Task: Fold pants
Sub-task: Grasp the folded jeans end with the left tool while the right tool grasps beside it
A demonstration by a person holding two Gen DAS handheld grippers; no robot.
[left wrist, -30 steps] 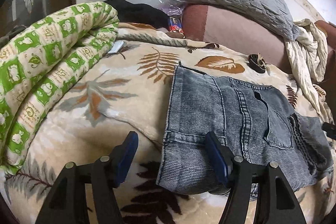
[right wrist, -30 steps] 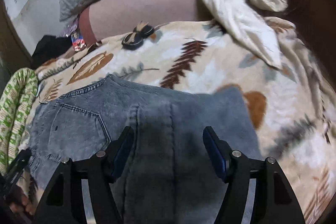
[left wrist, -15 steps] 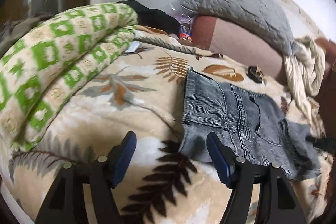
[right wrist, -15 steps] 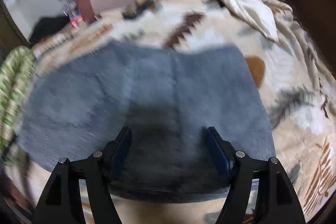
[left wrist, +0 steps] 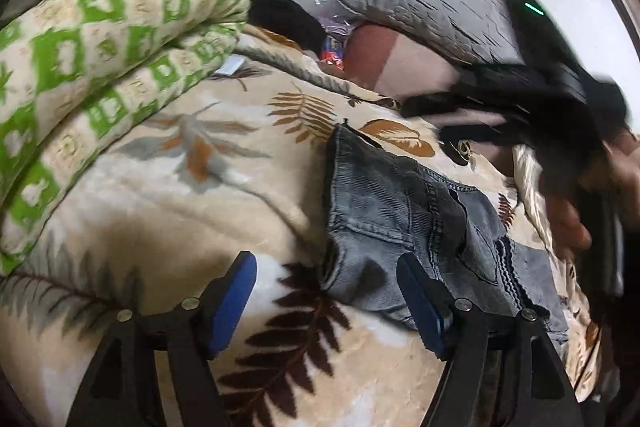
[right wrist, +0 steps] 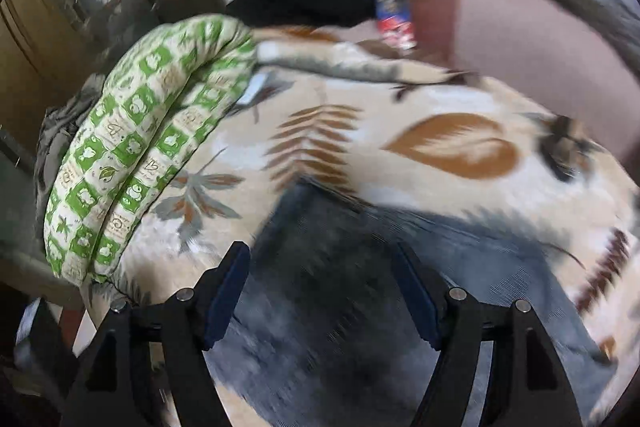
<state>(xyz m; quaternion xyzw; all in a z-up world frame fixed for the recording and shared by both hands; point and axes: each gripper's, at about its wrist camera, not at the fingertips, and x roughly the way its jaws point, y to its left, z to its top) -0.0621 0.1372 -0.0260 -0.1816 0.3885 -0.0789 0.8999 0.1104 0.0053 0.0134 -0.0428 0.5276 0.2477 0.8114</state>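
The folded grey-blue jeans (left wrist: 400, 219) lie on a leaf-print blanket (left wrist: 180, 187). My left gripper (left wrist: 328, 291) hangs open just above the blanket at the pants' near left corner. Its right blue pad (left wrist: 420, 303) overlaps that corner and nothing is pinched. Further right, a hand (left wrist: 568, 219) holds my right gripper (left wrist: 436, 121) blurred in the air beyond the pants. In the right wrist view the smeared pants (right wrist: 360, 287) lie below my right gripper (right wrist: 320, 283), whose jaws stand open and empty.
A rolled green-and-cream quilt (left wrist: 100, 75) bounds the left side. A grey pillow (left wrist: 432, 7), a black garment (left wrist: 280, 11) and a cream cloth (left wrist: 528, 179) lie at the back and right. A wooden cabinet (right wrist: 80, 7) stands past the quilt.
My right gripper swept quickly leftward across the pants and rolled, and now shows in the left wrist view. My left gripper drew back off the pants toward their left corner.
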